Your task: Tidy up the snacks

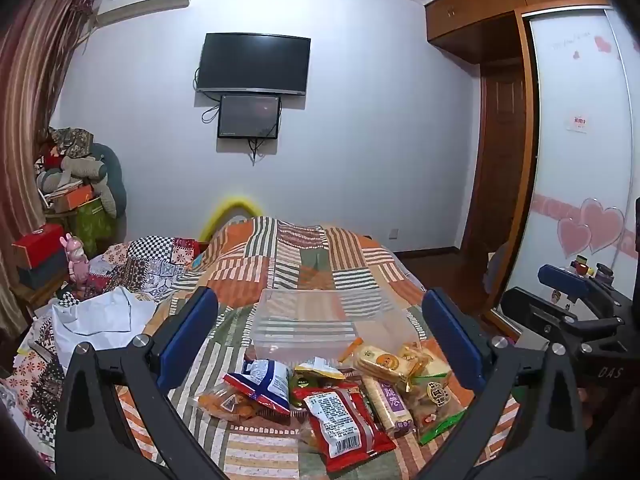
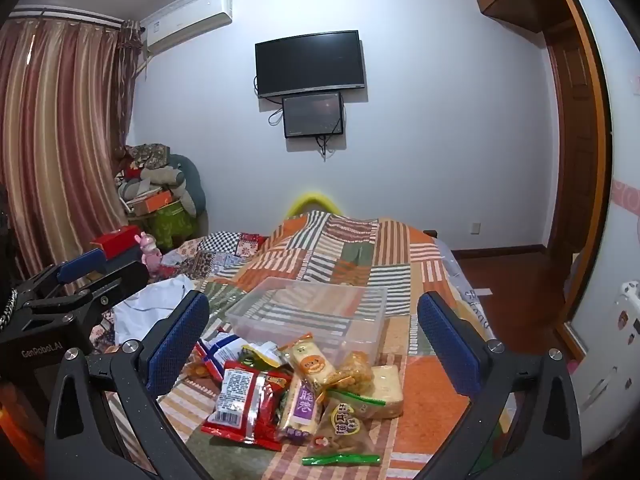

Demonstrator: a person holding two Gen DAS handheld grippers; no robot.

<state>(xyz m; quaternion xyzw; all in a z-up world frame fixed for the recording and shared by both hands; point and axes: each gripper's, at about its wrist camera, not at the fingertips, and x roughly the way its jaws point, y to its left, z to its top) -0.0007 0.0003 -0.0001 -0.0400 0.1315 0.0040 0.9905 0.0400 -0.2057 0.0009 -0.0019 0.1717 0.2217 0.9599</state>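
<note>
A pile of snack packets lies on the patchwork bedspread: a red packet [image 1: 344, 420] [image 2: 244, 400], a blue and white bag [image 1: 264, 384], a purple-labelled wafer roll [image 1: 390, 402] [image 2: 302, 404] and a green-edged bag [image 2: 344, 428]. An empty clear plastic box [image 1: 320, 320] [image 2: 316, 312] stands just beyond them. My left gripper [image 1: 320, 340] is open and empty above the pile. My right gripper [image 2: 312, 340] is open and empty above the same pile. Each gripper shows at the edge of the other's view.
White cloth [image 1: 96, 316] lies left on the bed. A cluttered corner with boxes and cushions [image 1: 76, 184] is far left. A wardrobe with sliding door [image 1: 580, 160] stands right, with bare floor [image 2: 516, 280] beside the bed.
</note>
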